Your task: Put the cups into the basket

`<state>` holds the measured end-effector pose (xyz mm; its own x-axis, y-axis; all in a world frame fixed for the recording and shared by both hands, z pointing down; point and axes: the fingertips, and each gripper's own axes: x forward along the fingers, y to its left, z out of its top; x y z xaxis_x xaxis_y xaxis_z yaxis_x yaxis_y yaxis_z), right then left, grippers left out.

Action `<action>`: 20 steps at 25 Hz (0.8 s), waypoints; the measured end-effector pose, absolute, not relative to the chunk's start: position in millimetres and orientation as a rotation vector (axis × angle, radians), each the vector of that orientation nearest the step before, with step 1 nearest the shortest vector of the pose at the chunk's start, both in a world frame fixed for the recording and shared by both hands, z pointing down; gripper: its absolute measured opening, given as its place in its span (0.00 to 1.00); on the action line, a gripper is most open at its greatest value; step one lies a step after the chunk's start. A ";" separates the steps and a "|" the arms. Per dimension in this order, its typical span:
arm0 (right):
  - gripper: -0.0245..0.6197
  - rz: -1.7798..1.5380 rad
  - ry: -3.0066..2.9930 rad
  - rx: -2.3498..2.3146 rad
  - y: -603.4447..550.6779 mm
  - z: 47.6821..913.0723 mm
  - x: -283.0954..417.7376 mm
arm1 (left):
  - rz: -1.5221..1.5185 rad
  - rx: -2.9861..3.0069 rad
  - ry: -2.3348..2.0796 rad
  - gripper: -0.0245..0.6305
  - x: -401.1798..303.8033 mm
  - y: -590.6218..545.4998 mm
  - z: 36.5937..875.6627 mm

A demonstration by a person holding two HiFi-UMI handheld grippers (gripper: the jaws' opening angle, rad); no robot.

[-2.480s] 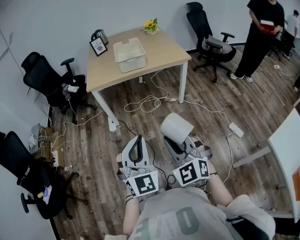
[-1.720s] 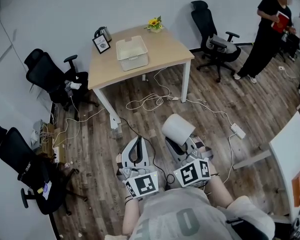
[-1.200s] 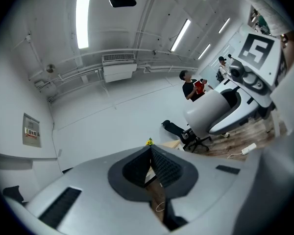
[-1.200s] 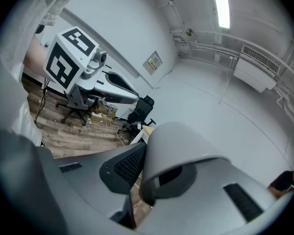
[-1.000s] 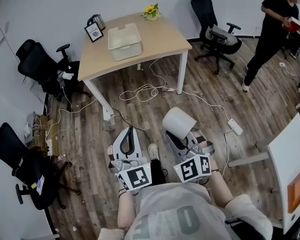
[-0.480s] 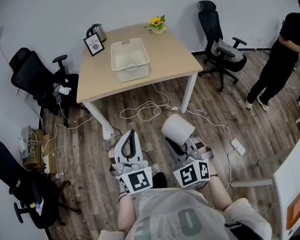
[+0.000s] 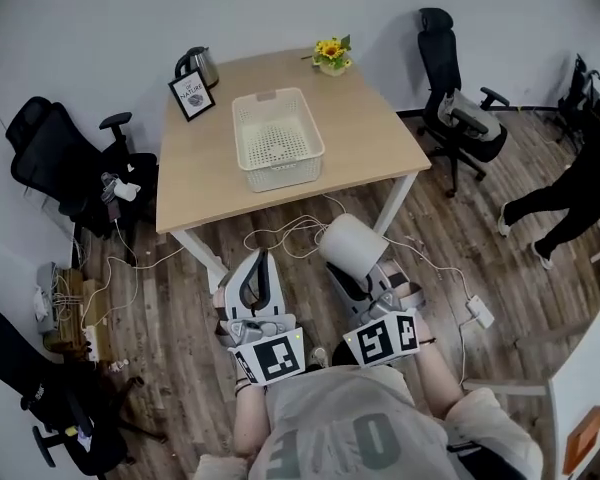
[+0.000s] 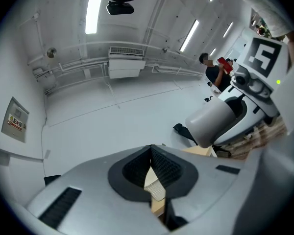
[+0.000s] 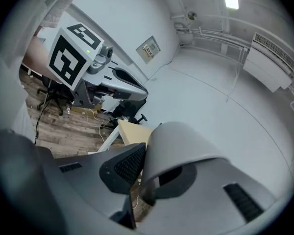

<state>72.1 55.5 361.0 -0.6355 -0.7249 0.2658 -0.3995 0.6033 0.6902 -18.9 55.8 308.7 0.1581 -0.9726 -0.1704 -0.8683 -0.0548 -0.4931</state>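
A grey cup (image 7: 350,251) is clamped in my right gripper (image 7: 365,280), held above the wooden floor just short of the table; in the right gripper view the cup (image 9: 179,148) fills the space between the jaws. My left gripper (image 7: 257,286) is shut with nothing in it, its jaws meeting tip to tip in the left gripper view (image 8: 152,169). The white perforated basket (image 7: 276,152) stands empty near the middle of the light wood table (image 7: 200,183), ahead of both grippers.
On the table's far side stand a framed card (image 7: 191,97), a kettle (image 7: 200,65) and a small flower pot (image 7: 330,54). Black office chairs (image 7: 62,166) flank the table. Cables (image 7: 280,236) lie on the floor under it. A person in black (image 7: 570,193) walks at the right.
The view has come closer to the table, so the basket now lies nearer both grippers. The person at the right has moved down and right. Both grippers keep their hold unchanged.
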 end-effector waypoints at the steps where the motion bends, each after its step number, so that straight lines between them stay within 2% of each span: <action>1: 0.10 -0.811 -2.294 0.888 44.4 360.1 68.7 | -0.283 -1.957 1.745 0.05 -22.4 46.4 308.4; 20: 0.10 -0.842 -2.301 0.842 -148.3 368.2 24.2 | -0.320 -1.962 1.789 0.05 -62.2 -138.2 327.8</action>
